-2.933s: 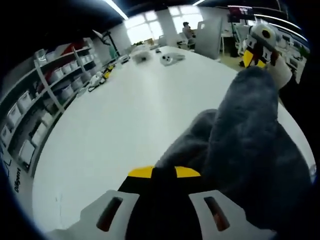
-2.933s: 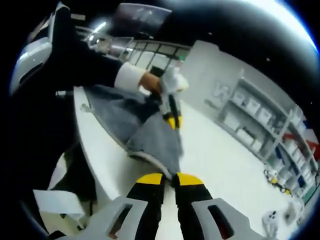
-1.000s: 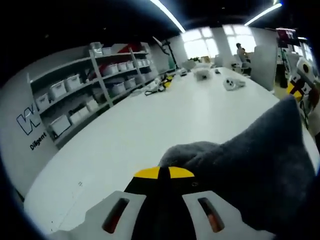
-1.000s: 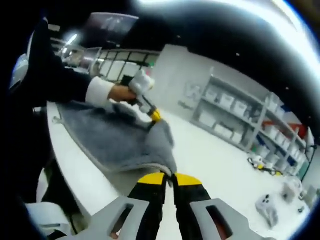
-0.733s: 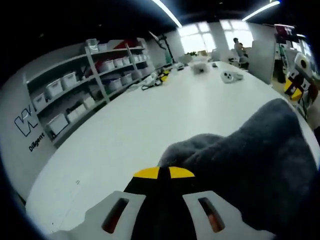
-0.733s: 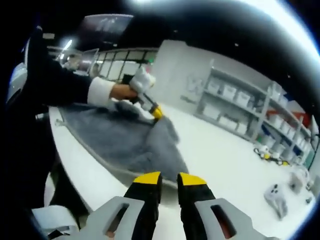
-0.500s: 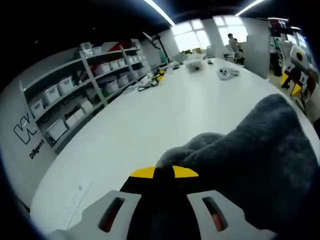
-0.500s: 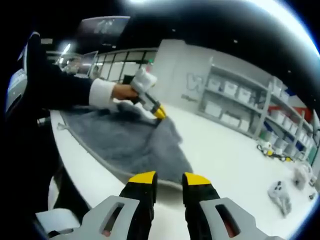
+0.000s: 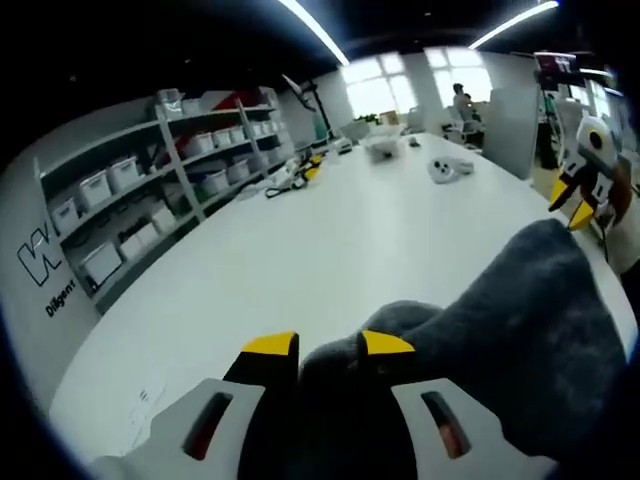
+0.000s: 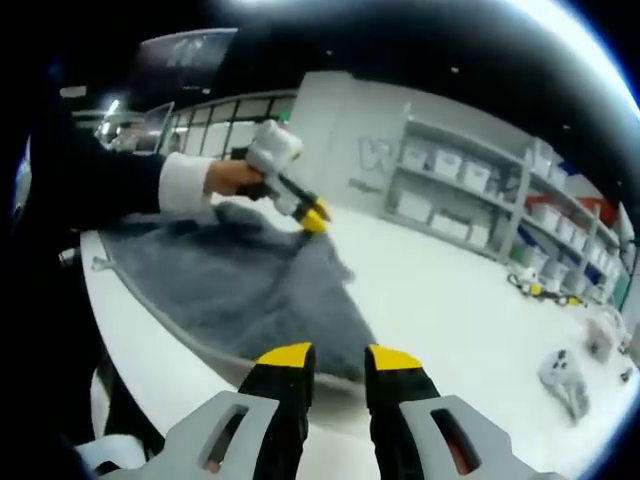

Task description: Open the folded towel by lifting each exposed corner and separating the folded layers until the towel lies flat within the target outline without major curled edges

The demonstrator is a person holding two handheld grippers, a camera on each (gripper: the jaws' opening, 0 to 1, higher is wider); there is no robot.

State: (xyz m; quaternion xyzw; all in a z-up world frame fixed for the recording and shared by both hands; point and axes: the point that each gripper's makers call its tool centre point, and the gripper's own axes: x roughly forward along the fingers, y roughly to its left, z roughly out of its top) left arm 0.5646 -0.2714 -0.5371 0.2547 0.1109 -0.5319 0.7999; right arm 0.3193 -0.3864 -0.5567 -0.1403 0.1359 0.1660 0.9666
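The towel [image 10: 245,290] was spread on the table [image 10: 470,300], a bunched fold lying between the parted jaws of the left gripper [image 9: 314,346]. The right gripper [image 10: 337,357] was held spread just short of the near edge, apparently released for flattening.

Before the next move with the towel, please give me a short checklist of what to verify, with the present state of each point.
1. Right tool has let go of the towel: ok, jaws open, nothing between them.
2. Left tool has let go: ok, jaws open, though cloth still bunches between them.
3. Towel lies flat: not ok, one corner is humped.
4. Towel inside the target outline: cannot tell.
5. Table beyond the towel is bare: ok.
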